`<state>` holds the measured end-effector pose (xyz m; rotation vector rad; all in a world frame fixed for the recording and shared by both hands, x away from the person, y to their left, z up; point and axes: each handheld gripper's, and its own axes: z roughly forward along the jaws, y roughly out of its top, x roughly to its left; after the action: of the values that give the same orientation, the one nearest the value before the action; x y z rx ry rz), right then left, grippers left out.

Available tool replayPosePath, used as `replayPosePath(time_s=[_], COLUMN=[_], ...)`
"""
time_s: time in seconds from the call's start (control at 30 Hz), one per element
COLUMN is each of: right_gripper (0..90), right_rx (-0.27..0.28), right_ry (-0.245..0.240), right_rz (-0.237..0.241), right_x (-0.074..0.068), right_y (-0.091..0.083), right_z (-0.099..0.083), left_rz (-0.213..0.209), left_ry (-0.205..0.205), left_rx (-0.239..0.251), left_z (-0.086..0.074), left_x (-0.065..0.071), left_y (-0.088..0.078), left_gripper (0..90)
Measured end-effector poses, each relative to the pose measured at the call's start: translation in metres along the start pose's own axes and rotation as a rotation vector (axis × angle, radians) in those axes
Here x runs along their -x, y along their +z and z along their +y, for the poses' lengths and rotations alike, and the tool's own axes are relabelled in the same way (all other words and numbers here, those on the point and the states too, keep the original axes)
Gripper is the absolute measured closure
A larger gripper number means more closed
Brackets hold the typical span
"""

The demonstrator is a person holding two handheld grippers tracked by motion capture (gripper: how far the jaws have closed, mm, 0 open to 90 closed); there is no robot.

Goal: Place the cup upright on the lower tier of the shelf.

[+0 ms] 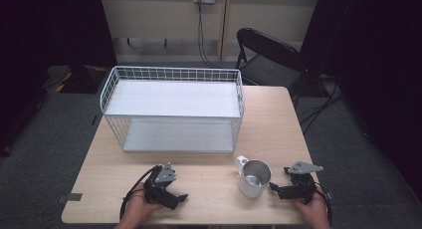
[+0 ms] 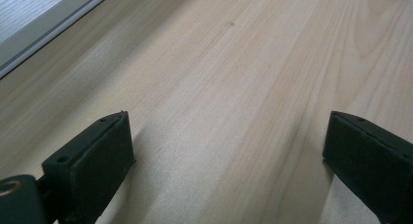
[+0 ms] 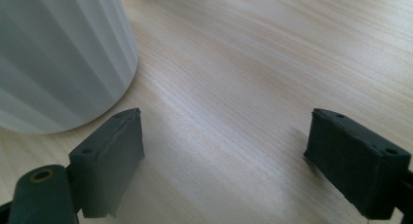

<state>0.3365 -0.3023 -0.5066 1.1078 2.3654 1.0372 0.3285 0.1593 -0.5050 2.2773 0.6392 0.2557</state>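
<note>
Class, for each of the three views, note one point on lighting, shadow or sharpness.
High view: the room around the table is dark and the picture is soft. Left gripper view: the left gripper has open jaws that throw soft shadows up the sharp wood grain. Right gripper view: the near mug is slightly blurred; beside it, the right gripper stands open.
</note>
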Motion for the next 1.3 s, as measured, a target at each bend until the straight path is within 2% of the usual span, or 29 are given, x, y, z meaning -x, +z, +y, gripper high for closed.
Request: replayPosePath(time_s=[0.33,0.4,0.47,0.5,0.73,0.9,1.3], right_gripper=[15.9,21.5,21.5,21.6,21.6,21.6,22.4], right_rx=[-0.006,-0.02,-0.014,-0.008,0.01,0.021,0.021], right_ry=[0.028,0.07,0.082,0.084,0.072,0.082,0.066], right_rz=[-0.027,-0.01,-0.001,-0.016,-0.029,-0.016,-0.015], right_x=[-0.001,0.001,0.002,0.002,0.0,-0.001,-0.003], right_y=[-0.001,-0.004,-0.006,-0.012,-0.025,-0.032,-0.047], right_z=[0.001,0.005,0.006,0.01,0.022,0.032,0.062], left_rz=[-0.001,-0.002,-0.002,-0.002,-0.005,-0.006,-0.006], left_ry=[0.001,0.001,0.001,0.0,-0.001,-0.001,-0.001], left_rx=[0.0,-0.001,0.0,-0.002,-0.004,-0.003,-0.004], left_z=[0.0,0.0,0.0,0.0,0.0,0.0,0.0], left_x=[0.0,0.0,0.0,0.0,0.0,0.0,0.0], left_y=[0.0,0.0,0.0,0.0,0.0,0.0,0.0], left_gripper=[2.1,2.1,2.1,1.7,1.6,1.6,1.4])
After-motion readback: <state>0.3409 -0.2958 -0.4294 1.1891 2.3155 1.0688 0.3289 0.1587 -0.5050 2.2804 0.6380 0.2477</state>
